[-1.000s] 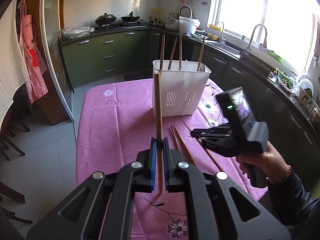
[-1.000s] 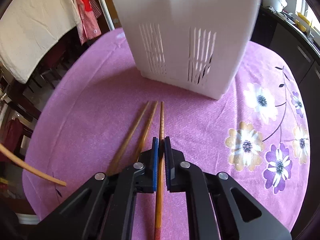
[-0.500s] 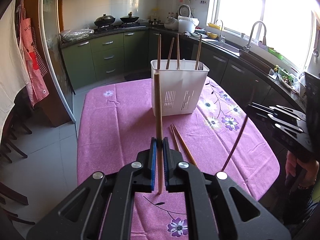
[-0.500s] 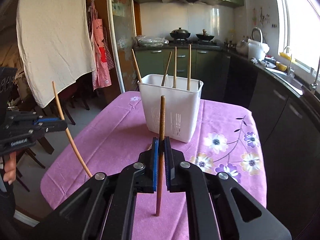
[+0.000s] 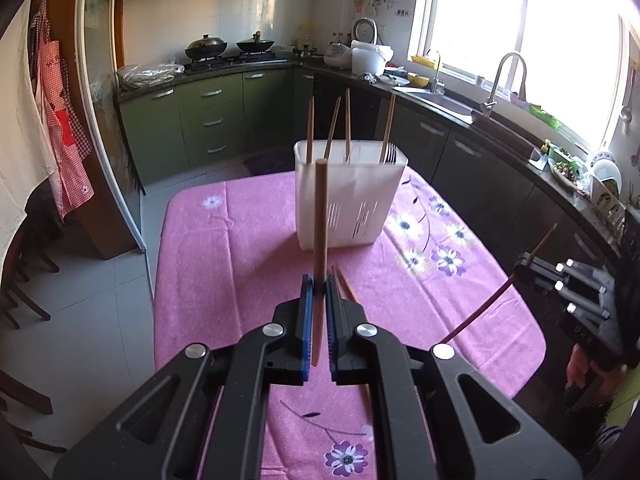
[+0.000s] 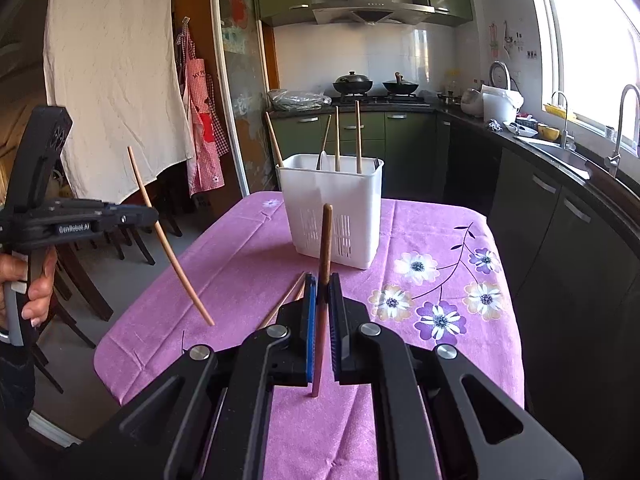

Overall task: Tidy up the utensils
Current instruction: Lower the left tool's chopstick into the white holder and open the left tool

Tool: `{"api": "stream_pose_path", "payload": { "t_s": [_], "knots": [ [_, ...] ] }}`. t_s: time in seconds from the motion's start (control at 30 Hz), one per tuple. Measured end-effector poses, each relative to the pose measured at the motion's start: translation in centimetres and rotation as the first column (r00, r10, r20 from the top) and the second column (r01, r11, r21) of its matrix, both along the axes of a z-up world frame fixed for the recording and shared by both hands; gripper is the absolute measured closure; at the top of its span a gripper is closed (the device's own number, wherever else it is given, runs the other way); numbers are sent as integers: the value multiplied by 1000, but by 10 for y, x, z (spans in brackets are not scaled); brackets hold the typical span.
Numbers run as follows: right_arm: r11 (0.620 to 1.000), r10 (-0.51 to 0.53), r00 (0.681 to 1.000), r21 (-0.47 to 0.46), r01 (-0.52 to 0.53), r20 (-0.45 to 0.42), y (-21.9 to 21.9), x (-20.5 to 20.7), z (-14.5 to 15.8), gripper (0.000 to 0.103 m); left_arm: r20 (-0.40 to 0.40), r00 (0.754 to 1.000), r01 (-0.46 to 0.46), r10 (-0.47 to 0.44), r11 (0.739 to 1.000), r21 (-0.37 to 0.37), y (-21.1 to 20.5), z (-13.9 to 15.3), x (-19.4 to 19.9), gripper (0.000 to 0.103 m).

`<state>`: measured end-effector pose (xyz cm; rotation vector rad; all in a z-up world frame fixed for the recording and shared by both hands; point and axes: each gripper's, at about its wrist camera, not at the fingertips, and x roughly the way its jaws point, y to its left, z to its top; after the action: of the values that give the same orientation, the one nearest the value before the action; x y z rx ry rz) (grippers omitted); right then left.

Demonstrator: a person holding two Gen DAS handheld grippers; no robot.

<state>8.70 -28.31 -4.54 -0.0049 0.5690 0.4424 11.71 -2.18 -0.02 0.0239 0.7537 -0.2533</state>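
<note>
White caddy (image 5: pixel 348 204) with upright chopsticks (image 5: pixel 347 124)

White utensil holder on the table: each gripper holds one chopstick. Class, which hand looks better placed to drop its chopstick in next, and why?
Probably left: the left gripper holds its chopstick upright, facing the holder.

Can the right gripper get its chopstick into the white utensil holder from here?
Probably yes: the right gripper grips its chopstick above the table, nothing stands before the utensil holder, whose top is open despite four chopsticks.
</note>
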Motion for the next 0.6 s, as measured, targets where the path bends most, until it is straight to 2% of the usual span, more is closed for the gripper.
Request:
{"api": "stream_pose_path", "payload": {
  "t_s": [0.2,0.4,0.6],
  "knots": [
    [1000,8,1000,25,-7,-4,-5,1,-1,96,81,996,36,-35,999,-13,-16,62,29,97],
    [999,20,1000,49,-19,-10,-11,1,-3,96,213,976,40,-35,999,-21,-45,121,68,97],
    [997,50,999,62,-49,-17,-12,0,-5,96,279,960,-8,7,1000,3,-66,133,110,97]
  ]
}}
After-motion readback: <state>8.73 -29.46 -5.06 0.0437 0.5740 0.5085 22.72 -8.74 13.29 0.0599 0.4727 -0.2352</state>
